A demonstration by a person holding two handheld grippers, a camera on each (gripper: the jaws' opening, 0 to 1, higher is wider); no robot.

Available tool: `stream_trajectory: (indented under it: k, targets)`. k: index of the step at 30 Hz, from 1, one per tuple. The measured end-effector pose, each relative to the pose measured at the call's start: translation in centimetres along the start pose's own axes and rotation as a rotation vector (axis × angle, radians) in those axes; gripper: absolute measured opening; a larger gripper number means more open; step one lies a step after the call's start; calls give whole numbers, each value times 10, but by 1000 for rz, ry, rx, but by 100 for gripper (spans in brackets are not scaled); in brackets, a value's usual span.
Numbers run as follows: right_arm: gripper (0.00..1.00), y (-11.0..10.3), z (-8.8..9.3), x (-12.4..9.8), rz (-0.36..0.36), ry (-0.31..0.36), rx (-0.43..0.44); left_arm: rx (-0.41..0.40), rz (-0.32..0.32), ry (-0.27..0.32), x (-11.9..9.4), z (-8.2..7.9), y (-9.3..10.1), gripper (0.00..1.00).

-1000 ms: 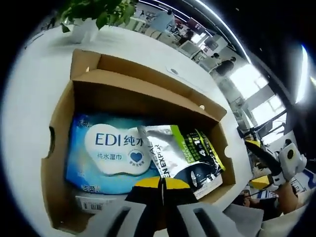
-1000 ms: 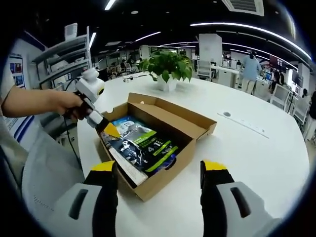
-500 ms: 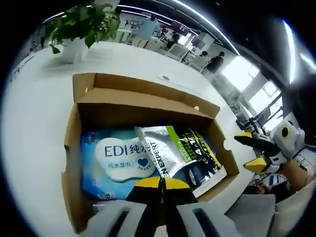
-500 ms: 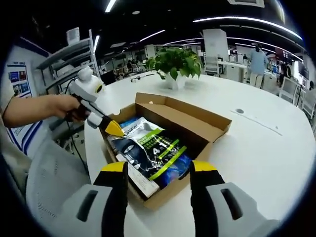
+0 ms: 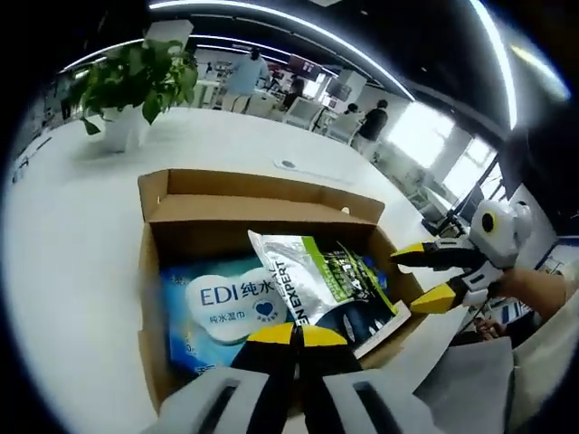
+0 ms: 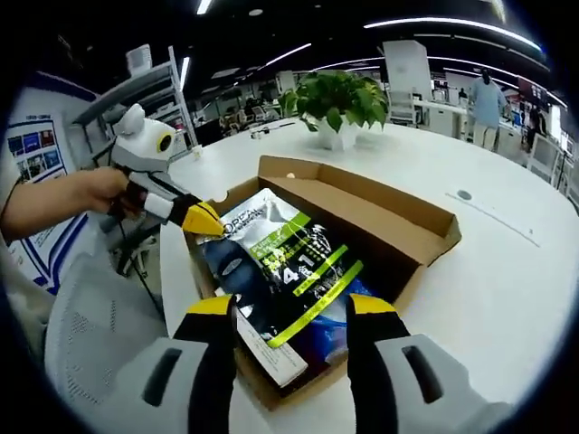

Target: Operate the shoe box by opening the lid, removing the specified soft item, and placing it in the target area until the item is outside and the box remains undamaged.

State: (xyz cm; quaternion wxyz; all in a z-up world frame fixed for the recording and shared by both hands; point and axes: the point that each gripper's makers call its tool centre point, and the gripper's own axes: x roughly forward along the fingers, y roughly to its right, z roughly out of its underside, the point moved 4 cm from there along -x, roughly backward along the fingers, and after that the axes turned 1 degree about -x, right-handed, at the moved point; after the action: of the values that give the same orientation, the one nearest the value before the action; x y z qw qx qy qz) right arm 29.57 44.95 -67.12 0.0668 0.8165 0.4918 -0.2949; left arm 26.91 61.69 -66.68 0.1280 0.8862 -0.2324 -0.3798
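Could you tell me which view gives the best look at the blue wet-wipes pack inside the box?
The left gripper view: the wet-wipes pack shows its label beside the silver pouch. In the right gripper view the pouch covers it.

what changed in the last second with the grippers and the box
The right gripper, jaws open, moved in to the near edge of the shoe box, over the silver-green pouch. The left gripper stayed shut at the pouch's edge. The wipes pack kept its place; nothing lifted out.
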Motion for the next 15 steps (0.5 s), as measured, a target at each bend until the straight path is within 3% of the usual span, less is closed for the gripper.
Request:
stream_trajectory:
  k: [9, 15]
  targets:
    - [44, -3, -1, 16, -20, -60, -22, 89, 24, 51, -7, -2, 5, 0]
    - [44, 2, 4, 22, -10, -104, 16, 97, 27, 67, -9, -3, 5, 0]
